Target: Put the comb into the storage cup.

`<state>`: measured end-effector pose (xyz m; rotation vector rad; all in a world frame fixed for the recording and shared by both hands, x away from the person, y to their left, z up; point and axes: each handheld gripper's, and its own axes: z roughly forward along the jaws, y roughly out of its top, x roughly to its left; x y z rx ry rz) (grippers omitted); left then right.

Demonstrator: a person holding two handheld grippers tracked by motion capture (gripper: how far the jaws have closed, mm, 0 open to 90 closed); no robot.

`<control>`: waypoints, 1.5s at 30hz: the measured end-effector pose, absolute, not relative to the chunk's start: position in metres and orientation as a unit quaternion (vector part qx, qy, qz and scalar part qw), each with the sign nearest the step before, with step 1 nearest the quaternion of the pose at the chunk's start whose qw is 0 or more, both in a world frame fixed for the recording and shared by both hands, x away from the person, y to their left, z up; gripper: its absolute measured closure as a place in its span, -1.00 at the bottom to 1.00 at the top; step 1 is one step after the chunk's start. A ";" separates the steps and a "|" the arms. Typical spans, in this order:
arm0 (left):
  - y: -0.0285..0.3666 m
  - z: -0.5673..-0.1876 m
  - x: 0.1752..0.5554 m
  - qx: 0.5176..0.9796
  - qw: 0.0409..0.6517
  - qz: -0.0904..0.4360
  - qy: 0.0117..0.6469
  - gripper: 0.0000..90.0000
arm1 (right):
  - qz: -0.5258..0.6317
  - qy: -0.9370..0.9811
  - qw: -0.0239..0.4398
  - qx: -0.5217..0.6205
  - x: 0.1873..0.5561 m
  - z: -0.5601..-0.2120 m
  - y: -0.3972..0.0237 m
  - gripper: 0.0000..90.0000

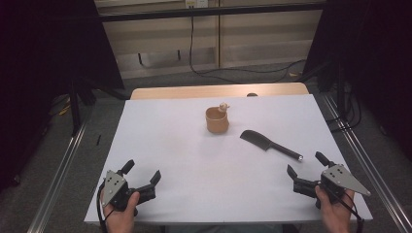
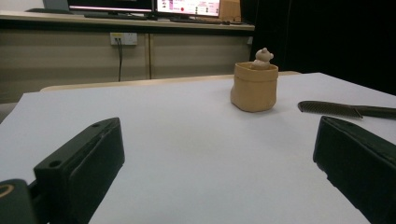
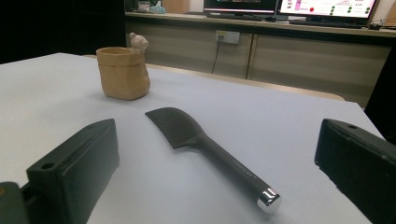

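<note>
A tan cup (image 1: 216,120) shaped like a sack, with a small bear figure on its rim, stands upright on the white table top (image 1: 194,160). To its right lies a black comb (image 1: 270,143) with a silver-tipped handle. The cup (image 2: 254,86) and the comb (image 2: 345,109) lie beyond my left gripper (image 2: 215,182), whose jaws stand wide apart with nothing between them. Near the front left edge rests this left gripper (image 1: 142,174). My right gripper (image 1: 305,166) is open at the front right, just short of the comb's handle (image 3: 233,165); the cup (image 3: 123,71) is farther off.
The white sheet covers a wooden table whose far edge (image 1: 218,91) shows behind it. Metal rails (image 1: 63,165) run along both sides. Cables (image 1: 233,70) lie on the floor beyond the table, and monitors (image 3: 289,7) stand on a far counter.
</note>
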<state>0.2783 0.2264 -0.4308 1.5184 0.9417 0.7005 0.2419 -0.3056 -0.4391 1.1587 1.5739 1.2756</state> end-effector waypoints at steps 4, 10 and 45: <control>0.227 -0.431 0.279 0.647 0.572 0.300 0.405 -0.96 | 0.505 0.624 0.388 0.454 0.242 -0.439 -0.306 -1.00; 0.228 -0.430 0.280 0.646 0.572 0.300 0.406 -0.95 | 0.511 0.629 0.372 0.452 0.243 -0.440 -0.306 -1.00; 0.223 -0.429 0.274 0.660 0.579 0.282 0.386 -0.95 | 0.514 0.655 0.359 0.423 0.283 -0.425 -0.295 -1.00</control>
